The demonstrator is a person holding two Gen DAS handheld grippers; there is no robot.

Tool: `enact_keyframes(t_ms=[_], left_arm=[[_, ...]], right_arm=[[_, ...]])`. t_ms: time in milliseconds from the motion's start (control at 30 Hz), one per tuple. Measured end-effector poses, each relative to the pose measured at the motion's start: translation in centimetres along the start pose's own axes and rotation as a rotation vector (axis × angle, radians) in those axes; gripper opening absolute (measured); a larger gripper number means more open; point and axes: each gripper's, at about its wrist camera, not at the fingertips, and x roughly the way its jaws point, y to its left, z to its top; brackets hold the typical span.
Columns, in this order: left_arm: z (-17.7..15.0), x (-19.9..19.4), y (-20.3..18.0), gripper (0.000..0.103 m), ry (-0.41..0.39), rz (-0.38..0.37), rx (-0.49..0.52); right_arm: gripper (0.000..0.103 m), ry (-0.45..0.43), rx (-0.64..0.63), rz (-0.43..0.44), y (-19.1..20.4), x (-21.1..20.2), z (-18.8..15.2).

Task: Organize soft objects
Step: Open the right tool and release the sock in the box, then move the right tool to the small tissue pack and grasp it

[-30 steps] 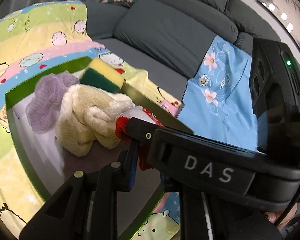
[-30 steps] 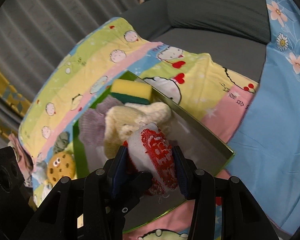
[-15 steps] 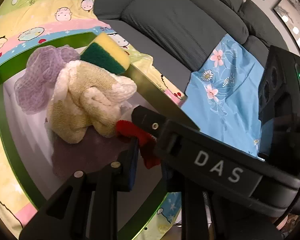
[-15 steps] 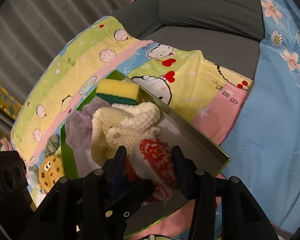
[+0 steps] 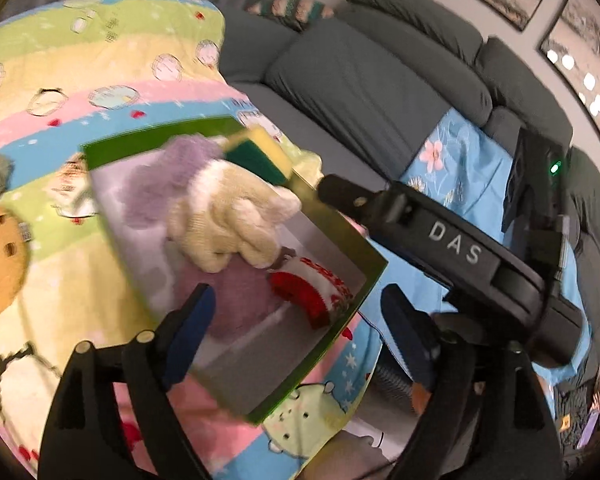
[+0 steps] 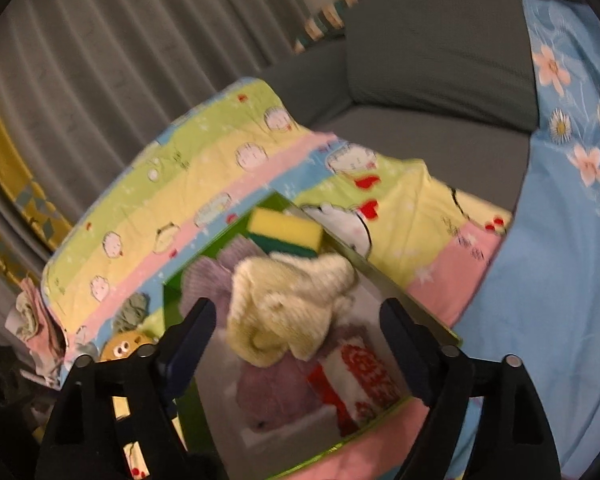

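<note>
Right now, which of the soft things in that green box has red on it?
The red-and-white cloth, at the near corner of the green box. The others are a cream towel, purple cloths, and a yellow-green sponge.

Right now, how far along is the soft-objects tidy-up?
Done: the green box holds a sponge, a cream towel, purple cloths and a red-and-white sock.

In hand: nothing. The jaws of both the left hand-held gripper and the right hand-held gripper are opening, with nothing gripped.

Left: a cookie toy and a grey-green cloth lie outside on the blanket.
</note>
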Motion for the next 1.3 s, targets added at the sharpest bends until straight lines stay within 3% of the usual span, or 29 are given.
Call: enact_keyframes(t_ms=[67, 233, 367, 533, 700, 867, 900, 1033, 1100, 1233, 1300], left_arm=[[-0.6, -2.4, 1.0, 0.101, -0.054, 0.043, -0.009], [-2.8, -7.6, 4.7, 0.102, -0.148, 0.163, -0.076], [-5.7, -12.0, 9.3, 0.102, -0.224, 0.381, -0.162], [-8.9, -15.1, 14.6, 0.102, -0.282, 0.566, -0.265], [-11.5, -17.1, 19.9, 0.102, -0.315, 0.598, -0.441], [-11.8, -18.6, 20.9, 0.102, -0.331, 0.687, -0.47], [-11.9, -18.9, 21.1, 0.102, -0.329, 0.721, -0.48], [-12.4, -20.0, 21.6, 0.102, -0.321, 0.743, -0.498], [-12.5, -20.5, 21.7, 0.102, -0.336, 0.755, -0.508], [-12.6, -21.1, 22.3, 0.101, -0.337, 0.712, -0.542], [-12.6, -21.3, 22.6, 0.101, -0.338, 0.686, -0.562]], right_arm=[[0.087, -0.042, -0.009, 0.024, 0.3, -0.7, 0.1], [0.103, -0.129, 0.019, 0.111, 0.8, -2.1, 0.2], [0.103, -0.135, 0.005, 0.204, 2.3, -2.2, 0.0], [0.103, -0.058, -0.011, 0.283, 5.5, -0.9, -1.0], [0.103, 0.103, -0.092, 0.272, 11.4, 1.6, -3.8], [0.102, 0.295, -0.071, 0.284, 17.0, 6.3, -6.3], [0.102, 0.311, -0.067, 0.27, 17.8, 7.4, -6.5], [0.091, 0.382, 0.009, 0.126, 20.3, 13.1, -6.9], [0.091, 0.407, 0.045, 0.059, 20.8, 15.7, -6.8], [0.091, 0.349, 0.017, -0.143, 22.0, 19.5, -6.1], [0.09, 0.352, 0.048, -0.179, 21.8, 21.1, -5.9]])
